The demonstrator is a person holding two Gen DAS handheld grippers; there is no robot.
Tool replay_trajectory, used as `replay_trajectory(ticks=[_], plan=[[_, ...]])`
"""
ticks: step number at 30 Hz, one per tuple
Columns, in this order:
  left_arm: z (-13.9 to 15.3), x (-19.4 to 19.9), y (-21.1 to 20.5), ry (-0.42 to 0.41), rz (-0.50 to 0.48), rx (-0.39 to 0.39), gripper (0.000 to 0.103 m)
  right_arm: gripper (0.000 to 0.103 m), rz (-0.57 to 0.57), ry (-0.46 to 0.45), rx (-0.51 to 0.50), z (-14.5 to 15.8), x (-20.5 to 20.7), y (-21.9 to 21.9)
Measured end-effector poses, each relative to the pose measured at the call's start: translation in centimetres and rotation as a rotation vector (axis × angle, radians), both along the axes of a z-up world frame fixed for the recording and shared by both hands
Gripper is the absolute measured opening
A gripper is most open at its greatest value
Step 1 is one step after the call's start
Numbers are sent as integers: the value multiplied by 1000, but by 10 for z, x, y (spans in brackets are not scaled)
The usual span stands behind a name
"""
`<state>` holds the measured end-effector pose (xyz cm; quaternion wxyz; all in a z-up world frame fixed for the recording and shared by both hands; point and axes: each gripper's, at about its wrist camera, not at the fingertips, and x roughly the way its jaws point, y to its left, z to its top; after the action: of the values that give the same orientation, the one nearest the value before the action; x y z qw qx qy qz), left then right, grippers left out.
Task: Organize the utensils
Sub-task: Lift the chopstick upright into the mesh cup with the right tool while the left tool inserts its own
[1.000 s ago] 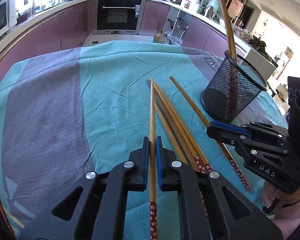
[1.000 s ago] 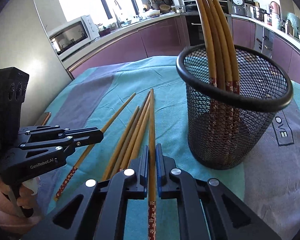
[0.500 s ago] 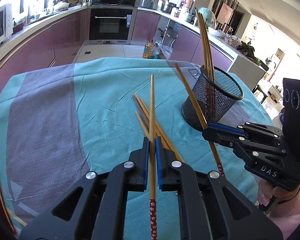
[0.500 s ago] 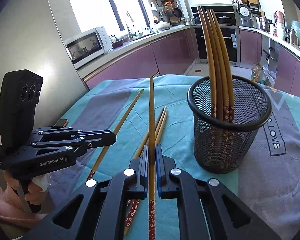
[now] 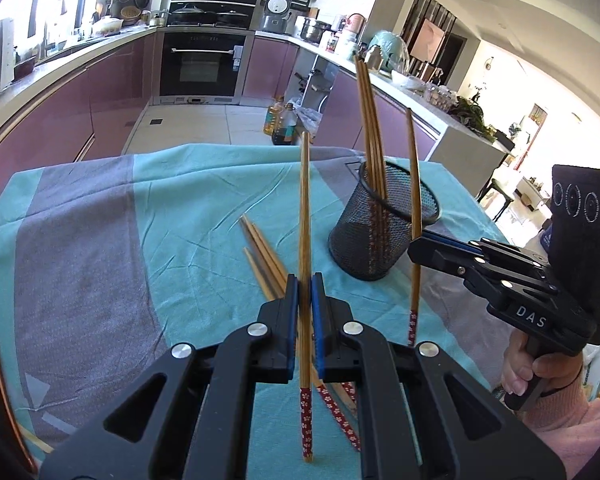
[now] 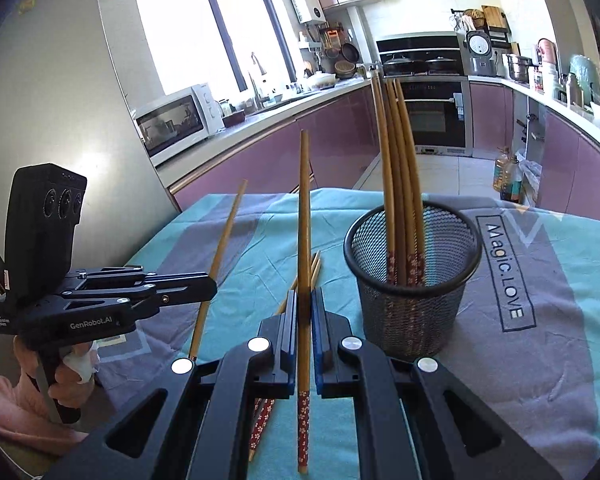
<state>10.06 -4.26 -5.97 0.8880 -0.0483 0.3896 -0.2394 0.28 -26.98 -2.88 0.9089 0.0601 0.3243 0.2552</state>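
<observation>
**Chopsticks lifted, holder next**

Chopsticks are clamped in both tongs: left gripper (image 5: 304,294) pinches one chopstick (image 5: 305,216), right gripper (image 6: 304,308) another (image 6: 304,216). I've raised both off the cloth (image 5: 188,216). Beyond, spare sticks (image 5: 262,252) lie flat; the mesh holder (image 6: 414,280) awaits them.

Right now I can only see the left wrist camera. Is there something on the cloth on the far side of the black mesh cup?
Observer: Yes. In the right wrist view, printed words on the cloth beside the mesh cup read Magic.LOVE.
Operator: Cool! What does my left hand look like?
Observer: The left hand grips the handle with a white tissue tucked against it.
Operator: Is anything written on my gripper?
Observer: The left gripper has GenRobot.AI written on its side.
</observation>
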Motion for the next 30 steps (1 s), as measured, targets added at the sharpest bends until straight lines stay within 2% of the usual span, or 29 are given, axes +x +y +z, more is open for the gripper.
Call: replay_trajectory(ticks=[16,30], plan=[[37,-12,2,-65,-45,-80,7,6,-41,-93,46,30,-5,-29],[72,0,-8,-125,-71,-150,7,6,-64,-184,39,59,-7,-44]])
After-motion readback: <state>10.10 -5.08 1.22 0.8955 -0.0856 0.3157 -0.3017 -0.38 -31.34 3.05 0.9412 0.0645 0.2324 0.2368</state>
